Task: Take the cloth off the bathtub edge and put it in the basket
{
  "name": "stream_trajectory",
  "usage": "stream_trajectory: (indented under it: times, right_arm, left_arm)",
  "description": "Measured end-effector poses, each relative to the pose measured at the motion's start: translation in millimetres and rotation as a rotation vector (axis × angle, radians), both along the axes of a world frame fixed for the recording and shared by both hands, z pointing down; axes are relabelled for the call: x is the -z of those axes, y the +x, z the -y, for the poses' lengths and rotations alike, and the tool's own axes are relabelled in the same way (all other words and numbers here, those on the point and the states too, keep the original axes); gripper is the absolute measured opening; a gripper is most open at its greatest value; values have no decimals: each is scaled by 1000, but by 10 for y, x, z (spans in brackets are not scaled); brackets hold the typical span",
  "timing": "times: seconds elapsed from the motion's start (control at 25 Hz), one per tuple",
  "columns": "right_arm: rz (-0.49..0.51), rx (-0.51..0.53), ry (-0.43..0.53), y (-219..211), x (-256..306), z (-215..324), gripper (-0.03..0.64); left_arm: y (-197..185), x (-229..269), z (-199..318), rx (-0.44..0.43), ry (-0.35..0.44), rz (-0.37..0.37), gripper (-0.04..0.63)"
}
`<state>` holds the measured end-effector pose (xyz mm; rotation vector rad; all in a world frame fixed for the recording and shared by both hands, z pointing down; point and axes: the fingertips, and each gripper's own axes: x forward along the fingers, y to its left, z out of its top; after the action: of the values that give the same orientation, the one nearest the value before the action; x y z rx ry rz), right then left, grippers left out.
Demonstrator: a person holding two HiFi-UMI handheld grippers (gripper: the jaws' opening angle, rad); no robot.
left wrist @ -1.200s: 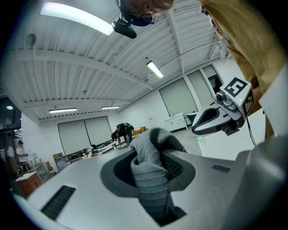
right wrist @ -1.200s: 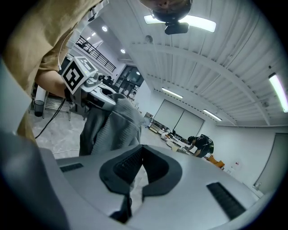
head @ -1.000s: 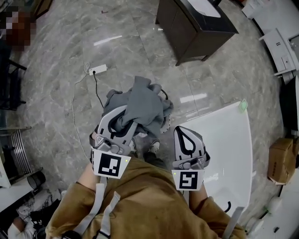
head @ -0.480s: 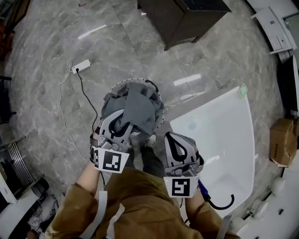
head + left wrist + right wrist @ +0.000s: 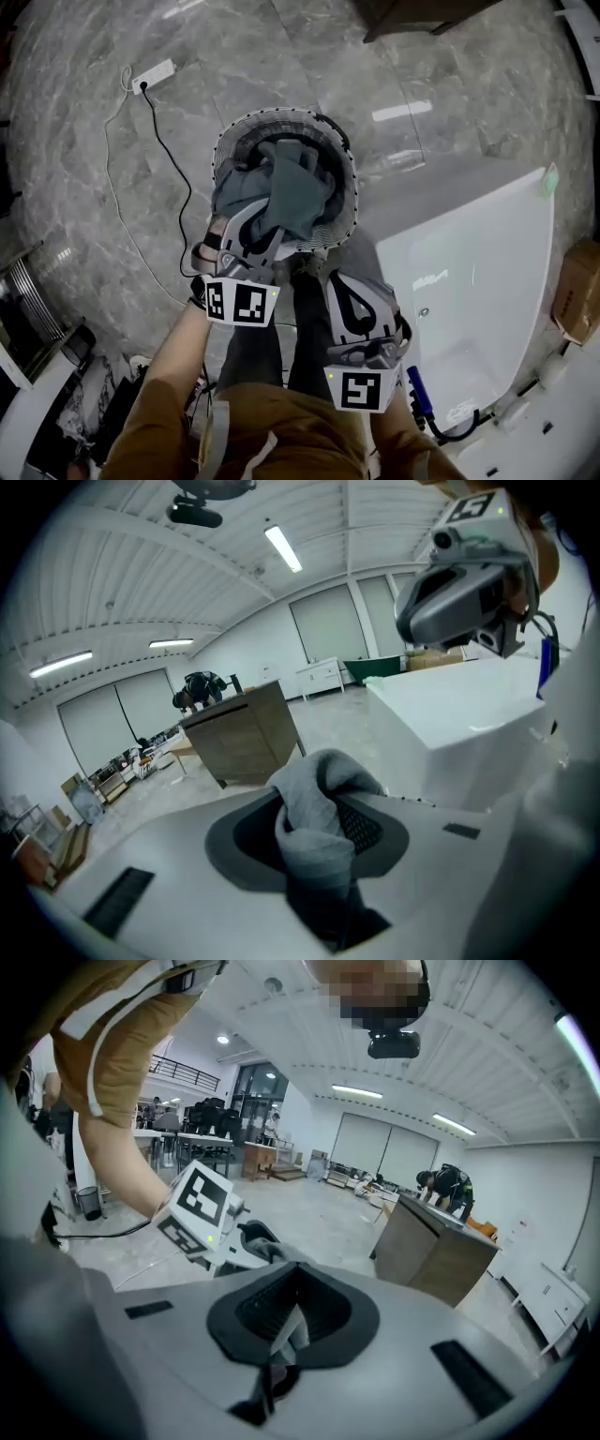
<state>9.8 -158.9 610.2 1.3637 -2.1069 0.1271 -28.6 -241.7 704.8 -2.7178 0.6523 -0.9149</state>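
A grey cloth (image 5: 286,192) is bunched in my left gripper (image 5: 258,223), which is shut on it right over the round wire-rimmed basket (image 5: 339,159) on the floor. More grey fabric (image 5: 234,192) lies inside the basket. In the left gripper view the cloth (image 5: 314,832) is pinched between the jaws and folds over them. My right gripper (image 5: 353,286) hangs beside the white bathtub (image 5: 469,262), shut and holding nothing. In the right gripper view the right gripper (image 5: 281,1330) shows only a thin slit between its jaws. The left gripper (image 5: 202,1211) is seen beyond it.
A white power strip (image 5: 152,72) with a black cable (image 5: 173,159) lies on the marble floor left of the basket. A dark cabinet (image 5: 412,11) stands further off. A cardboard box (image 5: 577,292) sits right of the tub. A blue-handled tool (image 5: 419,396) lies in the tub. My legs stand between basket and tub.
The left gripper has carried the cloth forward over the basket, whose whole rim now shows. The right gripper has stayed shut by the tub.
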Motion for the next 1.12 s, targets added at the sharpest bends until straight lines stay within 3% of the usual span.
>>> stream_trajectory:
  times: [0.2,0.44,0.48,0.56,0.68,1.12]
  right_arm:
    - [68,-33,-11,-17,-548,165,2]
    - [92,28,-35,-109,-1194,191,2]
    - [90,32,-44,-93,-1275,172,2]
    - [86,37,-64,-45,-1393,122,2]
    - [81,40,-74,26,-1448,91,2]
    - [63,58,-22,28,-870,119,2]
  left_arm:
    - [22,-957,89,39,-37,99,120]
    - [-84,-1768,25,71,-69,158,123]
    - [-127,-1855,17,81,-69,172,133]
    - [-212,-1967,-19,111,-83,181,233]
    - [-313,-2038,-72,135,-104,207,300]
    - [-398,-1330,-29,180,-61,190,302]
